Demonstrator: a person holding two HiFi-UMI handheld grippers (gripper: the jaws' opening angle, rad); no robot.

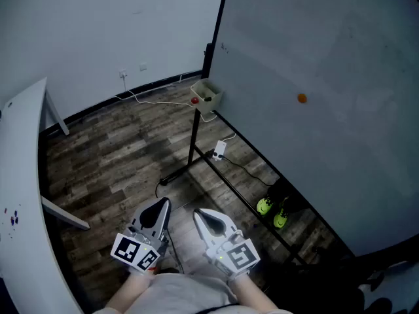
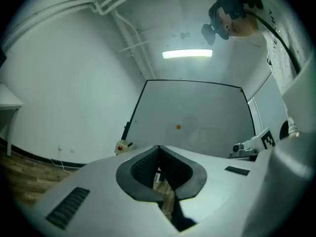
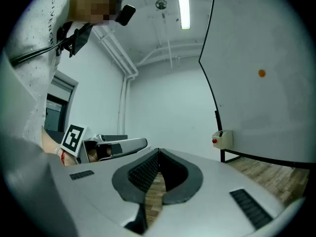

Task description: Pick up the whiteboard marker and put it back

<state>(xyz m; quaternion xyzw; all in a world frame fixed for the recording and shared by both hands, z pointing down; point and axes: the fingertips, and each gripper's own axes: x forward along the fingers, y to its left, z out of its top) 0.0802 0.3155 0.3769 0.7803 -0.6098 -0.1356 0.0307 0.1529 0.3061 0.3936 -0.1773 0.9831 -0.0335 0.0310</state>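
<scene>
Head view: left gripper [image 1: 160, 209] and right gripper [image 1: 204, 216] side by side at the bottom edge, low over the wood-plank floor [image 1: 118, 156]. Ahead, at the lower left corner of the whiteboard [image 1: 327, 64], a small open box [image 1: 216, 97] atop the stand's black post. Inside, a red round thing [image 1: 194, 101] and a dark stick, seemingly the whiteboard marker [image 1: 208, 99], too small to confirm; well apart from both grippers. On the board face, an orange magnet [image 1: 301, 98]. Beneath the board, a black rail near a pair of green shoes [image 1: 273, 209], plus a white plug block [image 1: 219, 150] with its cable. At far left, the curved edge of a white tabletop [image 1: 19, 169]; between that edge and the stand, a wide stretch of open floor. Left gripper view: left fingers [image 2: 142, 168] clenched tip to tip, nothing between them; beyond, the box with its red thing facing out and a dark tip poking past its rim. Right gripper view: right fingers [image 3: 143, 173] likewise pressed together, holding nothing; box at the board's edge to the right, left gripper off to the left.
</scene>
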